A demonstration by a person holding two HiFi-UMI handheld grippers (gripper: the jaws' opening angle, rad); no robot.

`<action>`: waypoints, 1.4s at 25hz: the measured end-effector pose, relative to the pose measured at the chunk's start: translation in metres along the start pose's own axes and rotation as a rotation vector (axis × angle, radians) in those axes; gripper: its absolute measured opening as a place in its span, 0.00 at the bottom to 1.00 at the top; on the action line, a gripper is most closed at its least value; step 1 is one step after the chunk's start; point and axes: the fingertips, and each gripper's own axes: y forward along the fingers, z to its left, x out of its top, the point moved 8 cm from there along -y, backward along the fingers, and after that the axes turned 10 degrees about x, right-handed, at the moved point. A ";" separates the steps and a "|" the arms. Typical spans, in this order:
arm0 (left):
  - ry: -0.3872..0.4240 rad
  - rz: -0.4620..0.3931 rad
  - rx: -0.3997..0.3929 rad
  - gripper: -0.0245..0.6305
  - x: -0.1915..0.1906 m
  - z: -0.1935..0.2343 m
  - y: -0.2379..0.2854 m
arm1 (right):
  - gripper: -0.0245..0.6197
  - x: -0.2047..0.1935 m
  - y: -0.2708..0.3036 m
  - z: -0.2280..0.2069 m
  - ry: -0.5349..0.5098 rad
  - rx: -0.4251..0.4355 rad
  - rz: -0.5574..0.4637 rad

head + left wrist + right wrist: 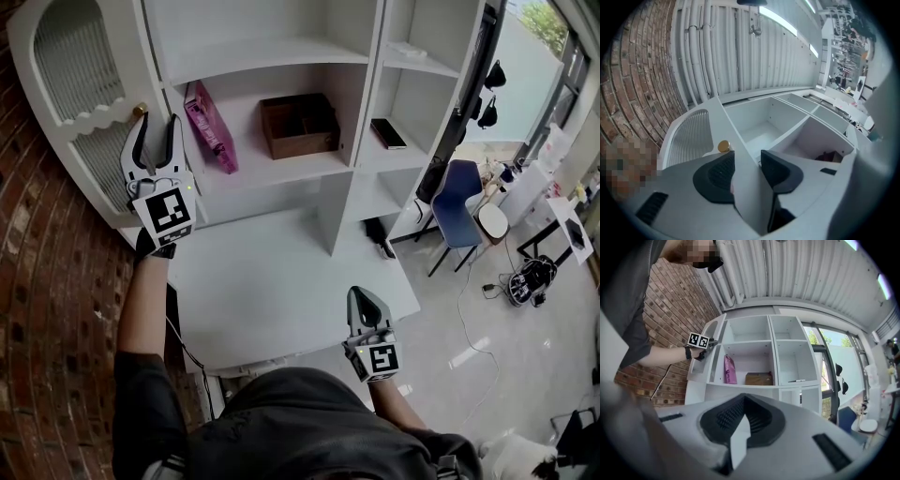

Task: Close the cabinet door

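The white cabinet (366, 56) has its left door (70, 66) swung open; the door has ribbed panes and a brass knob (139, 110). My left gripper (157, 127) straddles the door's free edge just right of the knob. In the left gripper view the door's edge (745, 187) fills the gap between the pads (717, 176), which touch it on both sides, next to the knob (723, 146). My right gripper (364, 298) hangs low over the counter, shut and holding nothing; its view shows the whole cabinet (750, 357) and the door (704, 355) from a distance.
A pink book (211, 127), a brown box (300, 124) and a dark flat object (387, 133) sit on the middle shelf. A brick wall (47, 281) runs along the left. The white counter (281, 281) lies below; a blue chair (459, 197) stands on the right.
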 end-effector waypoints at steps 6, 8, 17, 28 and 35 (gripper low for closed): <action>0.010 -0.001 -0.014 0.28 -0.007 -0.003 0.009 | 0.04 -0.001 0.005 0.003 0.005 -0.019 0.003; 0.016 -0.001 -0.020 0.28 -0.009 -0.004 0.011 | 0.04 0.000 0.006 0.004 0.001 -0.021 0.006; 0.019 0.017 -0.053 0.27 -0.018 -0.007 0.021 | 0.04 0.000 0.012 0.004 -0.004 -0.031 -0.004; 0.026 0.034 -0.070 0.26 -0.025 -0.011 0.031 | 0.04 0.001 0.016 0.001 -0.010 -0.038 -0.006; 0.034 0.042 -0.079 0.26 -0.031 -0.012 0.036 | 0.04 0.002 0.019 -0.001 -0.012 -0.043 -0.004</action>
